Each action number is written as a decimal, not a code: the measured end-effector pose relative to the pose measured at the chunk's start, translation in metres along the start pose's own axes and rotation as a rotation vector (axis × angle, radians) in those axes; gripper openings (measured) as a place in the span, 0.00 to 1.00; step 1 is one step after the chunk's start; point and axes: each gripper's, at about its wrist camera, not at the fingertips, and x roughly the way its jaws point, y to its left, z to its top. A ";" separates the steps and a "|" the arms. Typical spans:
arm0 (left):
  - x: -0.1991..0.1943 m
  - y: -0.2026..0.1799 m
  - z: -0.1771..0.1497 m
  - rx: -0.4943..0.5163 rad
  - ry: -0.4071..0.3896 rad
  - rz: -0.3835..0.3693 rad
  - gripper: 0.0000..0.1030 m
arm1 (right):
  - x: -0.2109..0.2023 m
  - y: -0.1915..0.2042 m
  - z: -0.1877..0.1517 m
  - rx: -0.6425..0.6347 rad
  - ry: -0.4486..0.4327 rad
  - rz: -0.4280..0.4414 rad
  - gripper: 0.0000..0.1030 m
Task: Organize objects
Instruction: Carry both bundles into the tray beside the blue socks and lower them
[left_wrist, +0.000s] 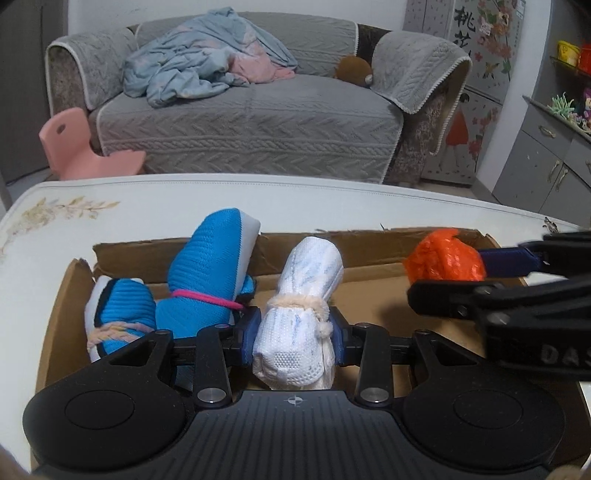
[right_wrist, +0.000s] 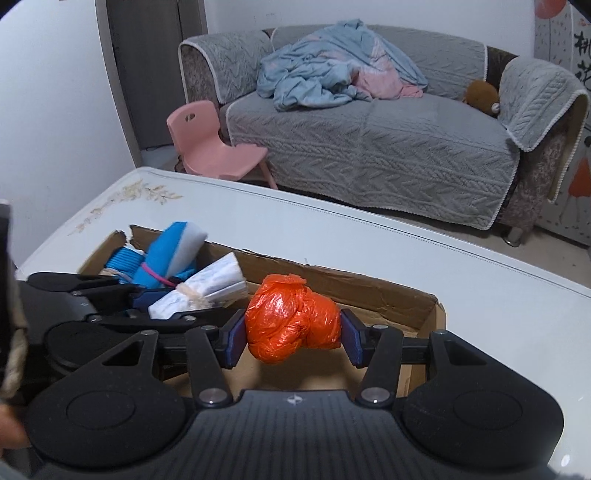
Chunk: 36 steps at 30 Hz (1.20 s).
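While both grippers hang over an open cardboard box (left_wrist: 177, 254), each has sth clamped. Left gripper (left_wrist: 295, 334): blue pads pinch a white rolled bundle (left_wrist: 303, 306) tied w/ a pale fuzzy band, held upright just above the box interior, about mid-box. Right gripper (right_wrist: 293, 334): pads press both sides of an orange plastic-wrapped bundle (right_wrist: 291, 319), over the box's right part, near the far wall. From the left wrist cam the orange bundle sits to the right, well apart from the white 1.

Inside the box, left end: 2 blue-and-white fabric rolls (left_wrist: 207, 280), 1 w/ a pink band, the other w/ a pale braided tie; they lean vs each other and the far wall. Box edges are torn, flaps ragged.

Surface: white glossy table (right_wrist: 332, 236) w/ faded floral print at the far-left corner; the box sits on it, bare tabletop all around the far side.

Room: grey quilted sofa (right_wrist: 369, 147) beyond the table, crumpled blue-pink blanket (right_wrist: 332, 70) on the seat, brown plush toy (right_wrist: 480, 96) by the right armrest. Small pink plastic chair (right_wrist: 210, 144) on the floor beside the sofa's left end. At right, a panel w/ flower decals and painted characters, grey cabinets (left_wrist: 546, 158) w/ colourful items on top. Dark door (right_wrist: 147, 74) in the white wall at left.
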 end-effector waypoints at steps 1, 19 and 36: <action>0.000 0.001 -0.001 -0.004 0.003 0.001 0.44 | 0.002 -0.001 0.000 -0.008 0.002 0.011 0.47; -0.025 -0.011 -0.036 0.102 0.031 -0.054 0.48 | -0.017 0.006 -0.032 -0.024 -0.013 0.081 0.48; -0.026 -0.003 -0.023 -0.023 0.015 -0.042 0.48 | 0.002 0.002 -0.008 -0.035 0.025 0.121 0.48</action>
